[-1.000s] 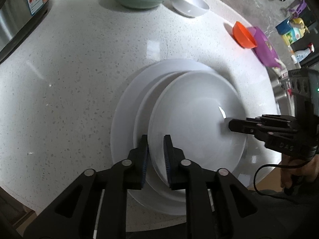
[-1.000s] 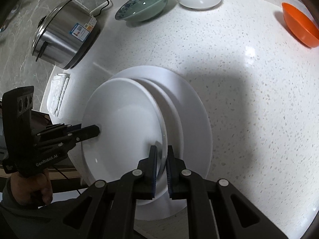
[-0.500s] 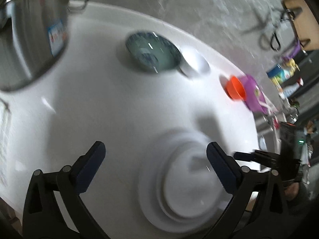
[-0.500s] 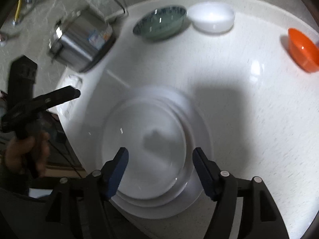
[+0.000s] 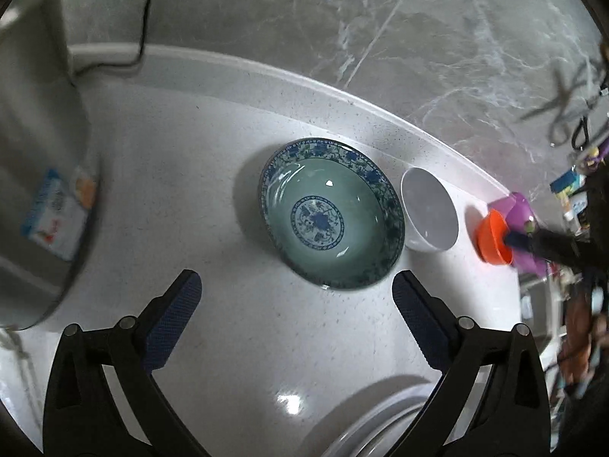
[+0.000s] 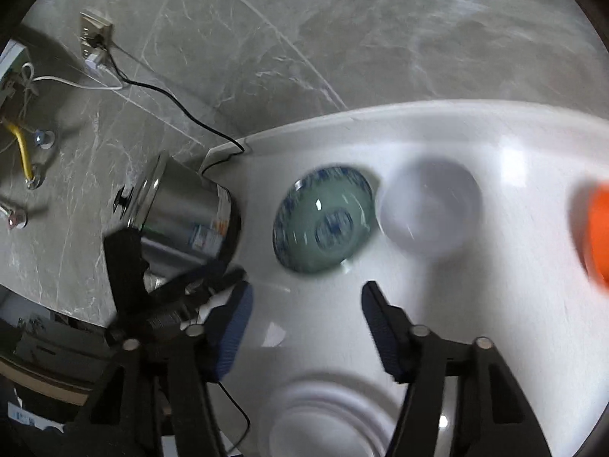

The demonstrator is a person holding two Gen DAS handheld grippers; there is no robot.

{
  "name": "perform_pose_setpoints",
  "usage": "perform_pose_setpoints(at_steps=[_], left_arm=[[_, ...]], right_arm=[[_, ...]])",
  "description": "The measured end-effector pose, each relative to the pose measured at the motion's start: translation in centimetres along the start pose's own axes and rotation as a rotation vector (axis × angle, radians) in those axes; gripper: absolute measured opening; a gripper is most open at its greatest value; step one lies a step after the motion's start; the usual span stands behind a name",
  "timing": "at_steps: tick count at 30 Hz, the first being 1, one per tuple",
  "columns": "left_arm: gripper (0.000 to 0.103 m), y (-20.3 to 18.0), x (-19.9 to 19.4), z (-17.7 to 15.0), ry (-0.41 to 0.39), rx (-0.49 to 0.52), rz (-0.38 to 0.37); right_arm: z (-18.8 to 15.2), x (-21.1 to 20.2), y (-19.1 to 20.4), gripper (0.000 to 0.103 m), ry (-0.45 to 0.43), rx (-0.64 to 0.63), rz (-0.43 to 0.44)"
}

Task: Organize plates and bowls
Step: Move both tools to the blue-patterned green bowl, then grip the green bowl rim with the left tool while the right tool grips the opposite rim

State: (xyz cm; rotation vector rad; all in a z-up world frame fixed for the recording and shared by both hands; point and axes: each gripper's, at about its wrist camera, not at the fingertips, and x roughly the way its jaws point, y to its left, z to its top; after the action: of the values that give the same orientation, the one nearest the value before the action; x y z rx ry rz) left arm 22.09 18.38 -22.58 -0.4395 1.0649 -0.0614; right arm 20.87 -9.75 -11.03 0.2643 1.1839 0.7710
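On speckled counter (image 5: 213, 175): glossy round celadon bowl (image 5: 330, 234).

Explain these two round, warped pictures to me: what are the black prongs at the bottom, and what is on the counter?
No robot here: a person holds a two-finger gripper in each hand, each with a wide-angle camera looking along its fingers. One picture is from the left gripper, the other from the right gripper. Both are open and hold nothing. On the white counter sit a green patterned bowl, a white bowl, an orange bowl, stacked white plates nearest the cameras, and a steel cooker.
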Motion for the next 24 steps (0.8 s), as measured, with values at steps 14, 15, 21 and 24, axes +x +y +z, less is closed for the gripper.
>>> perform_pose_setpoints(at_steps=[14, 15, 21, 24], left_arm=[[0.067, 2.4, 7.0, 2.1, 0.1, -0.074, -0.014], [0.067, 2.3, 7.2, 1.9, 0.102, -0.078, -0.019], [0.067, 3.0, 8.8, 2.0, 0.116, -0.105, -0.021], [0.067, 3.1, 9.0, 1.9, 0.116, -0.109, -0.025]], right_arm=[[9.3, 11.3, -1.3, 0.045, 0.27, -0.202, -0.151], [9.6, 12.0, -1.3, 0.045, 0.282, -0.212, -0.155], [10.0, 13.7, -1.5, 0.044, 0.327, -0.253, -0.185], [10.3, 14.1, -1.1, 0.042, 0.343, -0.266, -0.197]])
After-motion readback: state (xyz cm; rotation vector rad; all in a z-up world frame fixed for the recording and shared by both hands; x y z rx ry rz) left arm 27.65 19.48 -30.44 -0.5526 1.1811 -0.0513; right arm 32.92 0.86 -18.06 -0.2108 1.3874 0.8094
